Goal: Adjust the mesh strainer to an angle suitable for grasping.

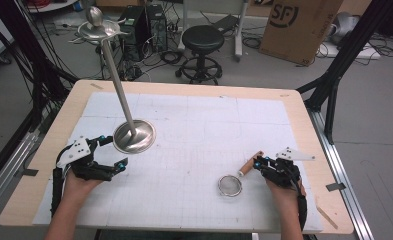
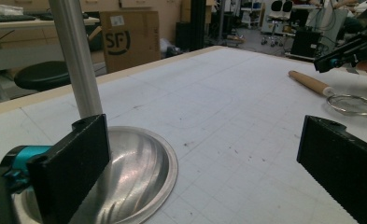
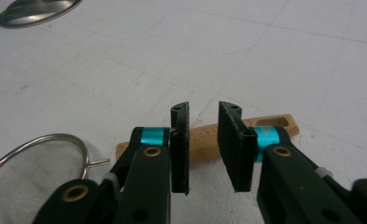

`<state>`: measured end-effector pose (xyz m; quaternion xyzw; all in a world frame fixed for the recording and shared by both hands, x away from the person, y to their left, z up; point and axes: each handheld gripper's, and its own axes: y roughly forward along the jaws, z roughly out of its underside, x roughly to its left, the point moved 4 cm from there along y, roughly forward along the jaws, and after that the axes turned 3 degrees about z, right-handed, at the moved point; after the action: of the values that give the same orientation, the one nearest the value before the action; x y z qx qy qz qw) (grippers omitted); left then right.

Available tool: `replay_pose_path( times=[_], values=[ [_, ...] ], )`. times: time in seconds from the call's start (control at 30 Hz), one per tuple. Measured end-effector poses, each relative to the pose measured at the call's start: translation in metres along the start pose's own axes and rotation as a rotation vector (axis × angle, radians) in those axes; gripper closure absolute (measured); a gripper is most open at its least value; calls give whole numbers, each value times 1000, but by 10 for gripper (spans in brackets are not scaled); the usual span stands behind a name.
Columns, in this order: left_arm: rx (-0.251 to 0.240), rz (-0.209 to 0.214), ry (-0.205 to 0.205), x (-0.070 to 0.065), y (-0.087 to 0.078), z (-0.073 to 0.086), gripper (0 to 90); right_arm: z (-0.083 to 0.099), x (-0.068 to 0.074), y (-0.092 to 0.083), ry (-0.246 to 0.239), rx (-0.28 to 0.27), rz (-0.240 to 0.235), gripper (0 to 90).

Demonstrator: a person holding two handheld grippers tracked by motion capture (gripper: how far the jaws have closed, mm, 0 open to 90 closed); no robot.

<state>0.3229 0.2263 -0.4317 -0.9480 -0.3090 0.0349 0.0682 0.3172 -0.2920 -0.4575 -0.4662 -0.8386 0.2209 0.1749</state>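
Observation:
A small wire strainer [image 1: 230, 185] with a wooden handle [image 1: 250, 164] lies on the white mat at the front right. My right gripper [image 1: 257, 163] hovers at that handle. In the right gripper view its jaws [image 3: 204, 107] stand a narrow gap apart, and the handle [image 3: 204, 137] runs crosswise just beyond the tips, seen through the gap and not pinched. The mesh [image 3: 31, 172] sits to the lower left. My left gripper [image 1: 113, 152] is wide open beside the round base [image 1: 134, 136] of a tall metal stand. Nothing lies between its jaws [image 2: 200, 135].
The stand's pole [image 1: 116, 80] rises to a metal dish [image 1: 98, 30] carrying a rounded metal piece. The base [image 2: 139, 163] lies close to my left jaw. Beyond the table stand a black stool [image 1: 202, 40], a cardboard box [image 1: 299, 25] and cables.

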Motion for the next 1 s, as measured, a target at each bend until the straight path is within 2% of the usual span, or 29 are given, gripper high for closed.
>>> replay_pose_path(
  times=[0.07,0.1,0.17,0.27,0.37,0.47,0.63,0.73,0.77,0.9,1.0],
  values=[
    [-5,1,-2,-1,0,0,32,2,0,2,-12,20,12,802],
    [-4,2,-1,-1,0,-1,32,3,-1,2,-26,39,34,814],
    [-4,3,-1,-1,0,0,32,3,-1,3,-27,48,44,816],
    [-3,2,-4,0,0,0,32,5,-4,3,-20,62,89,819],
    [-3,1,-6,-1,0,0,32,7,-8,3,-10,77,126,867],
    [-4,2,-3,0,0,-1,32,7,-9,4,-7,80,125,889],
    [-25,-13,1,2,-6,-7,32,3,-7,8,-42,111,143,894],
    [-31,-12,0,2,-7,-8,32,4,-7,10,-38,122,146,894],
    [-30,-11,1,2,-7,-8,32,5,-7,11,-47,135,161,894],
    [-14,-10,-3,2,-5,-6,32,5,-9,12,-39,139,164,894],
    [-6,-11,4,2,-5,-5,32,5,-11,16,-37,168,165,894]
  ],
)
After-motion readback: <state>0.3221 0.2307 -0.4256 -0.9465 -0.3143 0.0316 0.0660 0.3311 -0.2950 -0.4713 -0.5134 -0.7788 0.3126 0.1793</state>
